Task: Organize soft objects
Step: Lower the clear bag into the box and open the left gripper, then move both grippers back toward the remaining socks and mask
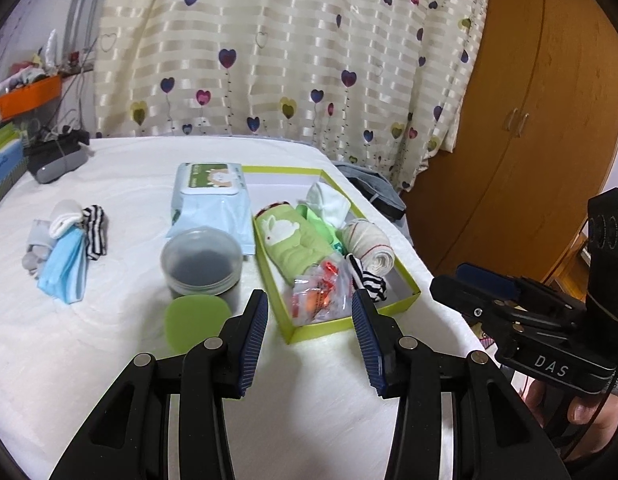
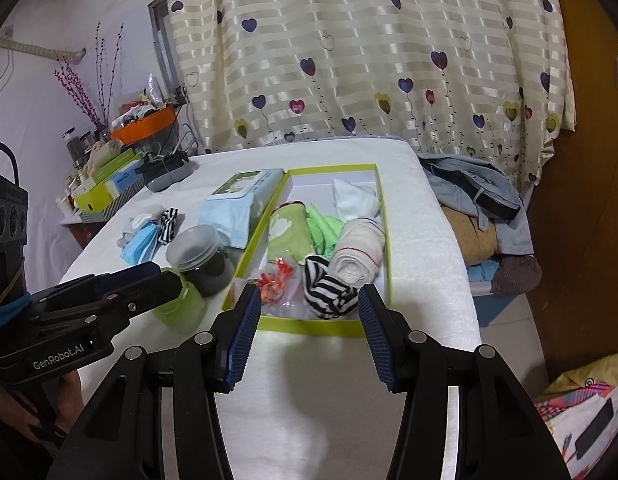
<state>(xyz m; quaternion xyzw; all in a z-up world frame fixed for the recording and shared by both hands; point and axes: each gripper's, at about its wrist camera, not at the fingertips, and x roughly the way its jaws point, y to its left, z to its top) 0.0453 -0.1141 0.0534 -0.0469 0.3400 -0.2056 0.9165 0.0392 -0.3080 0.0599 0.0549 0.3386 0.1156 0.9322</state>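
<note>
Box [image 1: 405,280] on the bench's right is seen part-filled with towel [image 1: 293,240], roll [image 1: 369,244] and striped sock [image 2: 329,292], while socks and mask [image 1: 65,240] are left far left; both grippers' [image 1: 309,316] [image 2: 305,308] jaws are spread, empty.

the left wrist view looks forward and down along its own fingers from the near edge of the white-covered table [image 1: 109,360], close in, with the green-rimmed box [image 1: 409,294] at 1 o'clock and the curtain [image 1: 289,40] at 12. the right wrist view faces the same way from a spot further right, the box [image 2: 309,326] at 12 o'clock just past its fingers. both share the table, box and curtain, and each catches the other gripper: the right gripper [image 1: 465,284] at 3 o'clock, the left gripper [image 2: 149,276] at 9.
</note>
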